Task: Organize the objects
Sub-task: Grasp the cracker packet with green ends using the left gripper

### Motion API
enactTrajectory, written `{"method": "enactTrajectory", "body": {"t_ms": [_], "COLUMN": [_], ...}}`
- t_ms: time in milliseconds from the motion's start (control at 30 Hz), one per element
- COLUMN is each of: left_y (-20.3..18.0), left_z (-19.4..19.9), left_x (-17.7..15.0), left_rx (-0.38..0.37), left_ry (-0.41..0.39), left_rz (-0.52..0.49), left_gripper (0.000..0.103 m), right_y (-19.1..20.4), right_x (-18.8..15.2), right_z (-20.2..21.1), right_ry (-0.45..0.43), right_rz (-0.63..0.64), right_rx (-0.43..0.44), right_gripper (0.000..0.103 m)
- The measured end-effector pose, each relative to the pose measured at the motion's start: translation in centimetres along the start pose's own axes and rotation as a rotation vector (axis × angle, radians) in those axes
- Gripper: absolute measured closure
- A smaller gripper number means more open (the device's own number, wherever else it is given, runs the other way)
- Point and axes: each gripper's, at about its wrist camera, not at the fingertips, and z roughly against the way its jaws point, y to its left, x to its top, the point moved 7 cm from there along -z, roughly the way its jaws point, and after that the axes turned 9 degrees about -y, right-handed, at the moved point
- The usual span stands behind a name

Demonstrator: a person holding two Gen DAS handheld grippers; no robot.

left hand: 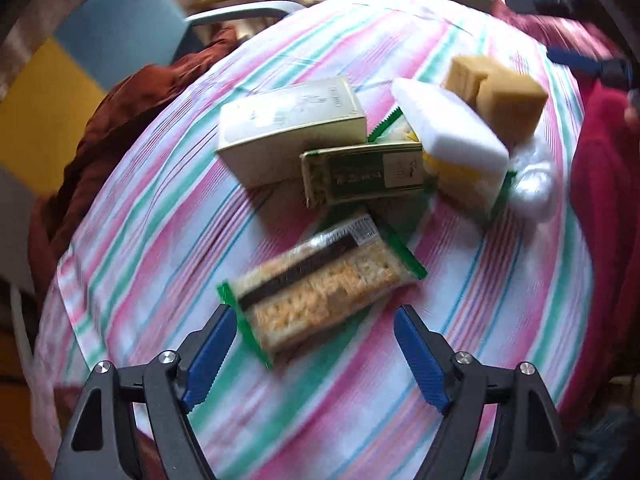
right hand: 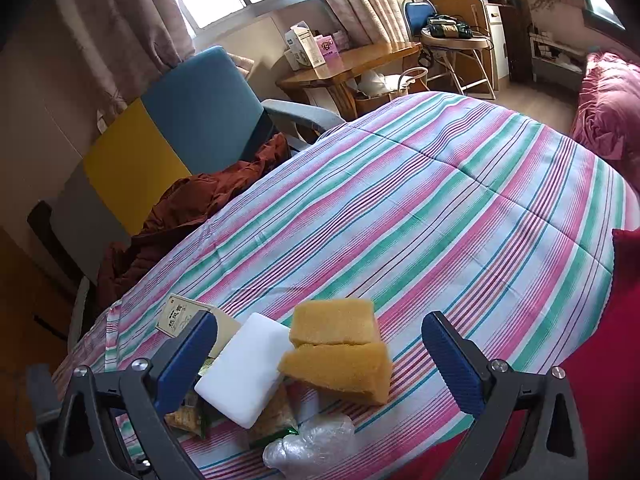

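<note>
Your left tongs [left hand: 314, 350] hang released, jaws wide and empty, just above the near end of a clear cracker packet [left hand: 320, 290] with green sealed ends. It lies on a striped quilt [left hand: 160, 240] covering what looks like a bed. Your right tongs [right hand: 320, 364] are also released, gripping nothing, poised over two tan sponge blocks [right hand: 340, 350] stacked one on the other. Beside the blocks a white foam slab [right hand: 244, 364] leans across more snack packets. Further in sit a pale cardboard box [left hand: 288, 132] and a gold-and-green packet [left hand: 360, 174], touching each other. A crumpled clear plastic bag [right hand: 312, 446] lies at the near edge of the heap. Judging from this, the sorting has barely begun: everything sits in one loose cluster, with no tidy rows. No container or target spot is visible. The left view is motion-blurred, so labels are unreadable, and the packets under the slab are mostly hidden.
</note>
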Motion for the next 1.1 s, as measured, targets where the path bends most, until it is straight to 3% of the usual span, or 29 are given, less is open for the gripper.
{"method": "enactTrajectory", "body": {"t_ms": [233, 333, 467, 633, 767, 867, 1100], "left_y": [0.2, 0.4, 0.5, -1.0, -3.0, -4.1, -7.0], "left_z": [-2.3, -2.4, -1.7, -0.1, 1.4, 2.3, 5.1], "left_x": [0.7, 0.9, 0.6, -0.4, -1.8, -2.8, -3.8], "left_rx": [-0.033, -0.051, -0.042, -0.075, -0.11, -0.091, -0.147], "left_ry": [0.027, 0.014, -0.006, -0.031, -0.042, -0.035, -0.054], "left_rz": [-0.004, 0.048, 0.1, 0.182, 0.208, 0.224, 0.19], "left_gripper": [0.02, 0.02, 0.045, 0.052, 0.052, 0.051, 0.027], "right_y": [-0.3, -0.4, -0.3, -0.1, -0.1, -0.1, 2.2], "right_x": [0.2, 0.1, 0.0, -0.2, -0.3, -0.4, -1.5], "right_z": [-0.3, -0.4, -0.6, -0.6, -0.7, -0.7, -1.3], "right_ry": [0.006, 0.011, 0.022, 0.028, 0.032, 0.037, 0.094], "right_rz": [-0.023, -0.027, -0.021, -0.004, 0.001, 0.005, 0.091], "right_rx": [0.006, 0.006, 0.002, -0.001, -0.007, -0.008, 0.058], "right_gripper": [0.0, 0.0, 0.0, 0.0, 0.0, 0.0, 0.0]}}
